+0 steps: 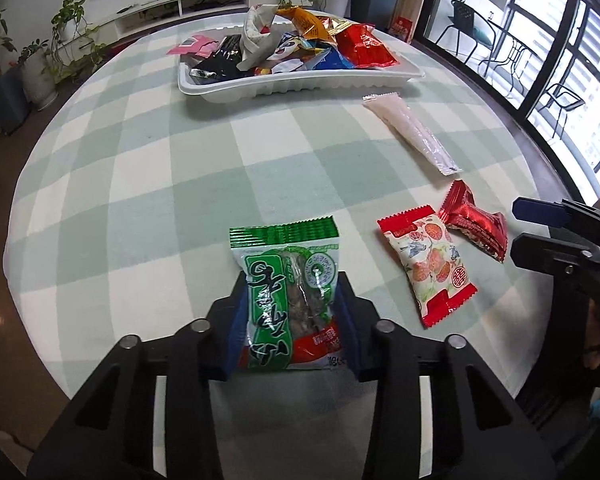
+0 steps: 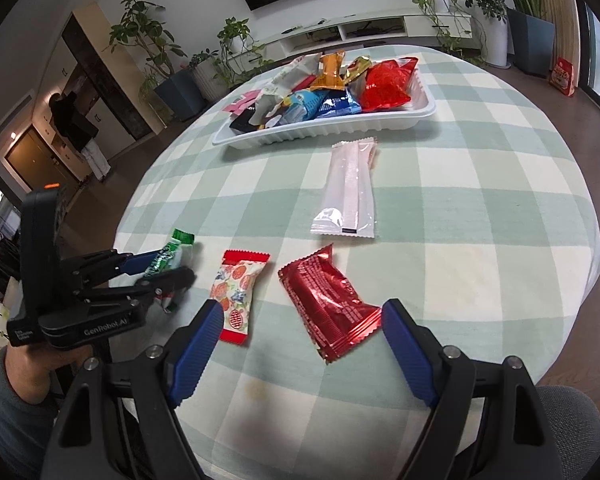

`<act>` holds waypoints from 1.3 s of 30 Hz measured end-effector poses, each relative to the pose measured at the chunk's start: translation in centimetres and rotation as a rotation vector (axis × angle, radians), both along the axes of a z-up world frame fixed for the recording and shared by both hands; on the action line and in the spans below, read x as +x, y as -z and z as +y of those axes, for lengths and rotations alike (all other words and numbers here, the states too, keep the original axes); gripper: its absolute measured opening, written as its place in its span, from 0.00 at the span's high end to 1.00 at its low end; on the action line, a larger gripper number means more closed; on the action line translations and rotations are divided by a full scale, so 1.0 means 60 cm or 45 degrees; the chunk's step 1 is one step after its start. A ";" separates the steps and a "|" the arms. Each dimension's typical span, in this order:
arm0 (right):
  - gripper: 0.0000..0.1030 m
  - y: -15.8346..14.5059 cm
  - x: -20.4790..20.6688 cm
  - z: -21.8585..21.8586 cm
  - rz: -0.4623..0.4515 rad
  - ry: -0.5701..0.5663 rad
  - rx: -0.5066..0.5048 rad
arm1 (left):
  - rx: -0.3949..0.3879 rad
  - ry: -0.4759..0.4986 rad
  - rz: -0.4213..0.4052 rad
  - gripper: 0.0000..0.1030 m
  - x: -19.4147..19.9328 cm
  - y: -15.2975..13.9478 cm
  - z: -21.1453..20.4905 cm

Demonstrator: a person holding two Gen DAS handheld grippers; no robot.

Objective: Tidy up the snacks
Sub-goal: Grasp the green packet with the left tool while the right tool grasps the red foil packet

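So the left gripper has its blue pads clamped on both long sides of a green-and-white crinkly snack packet with something dark showing through a clear window, held at the near edge of the table. The right gripper is spread wide with nothing in it, sitting just above the near edge, a shiny red foil packet lying between its fingers and not touching either one.

Loose on the green-and-white checked tablecloth I count three more packets: that creased red foil one, a small pillow-shaped pack with a peach print and red crimped ends just left of it, and a long flat frosted white sachet nearer the middle of the table.

Towards the far edge there's a white ribbed plastic tray, rectangular and shallow, heaped with mixed wrappers, too jumbled to count. Potted plants stand beyond the table.
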State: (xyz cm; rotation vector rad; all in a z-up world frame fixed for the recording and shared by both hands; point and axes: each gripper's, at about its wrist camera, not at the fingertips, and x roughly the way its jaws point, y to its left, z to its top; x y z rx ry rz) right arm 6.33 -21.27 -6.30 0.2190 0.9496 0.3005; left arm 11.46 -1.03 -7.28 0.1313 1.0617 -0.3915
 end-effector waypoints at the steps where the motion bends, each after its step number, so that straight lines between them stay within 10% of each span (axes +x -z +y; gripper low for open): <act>1: 0.20 0.000 0.000 0.002 0.000 -0.008 -0.014 | -0.013 0.006 -0.002 0.73 -0.001 -0.002 0.001; 33: 0.35 0.032 0.054 0.063 0.076 -0.358 -0.420 | -0.163 0.032 0.011 0.78 -0.025 0.000 0.023; 39: 0.63 0.027 0.050 0.065 0.080 -0.365 -0.410 | -0.168 0.044 0.011 0.78 -0.027 -0.001 0.021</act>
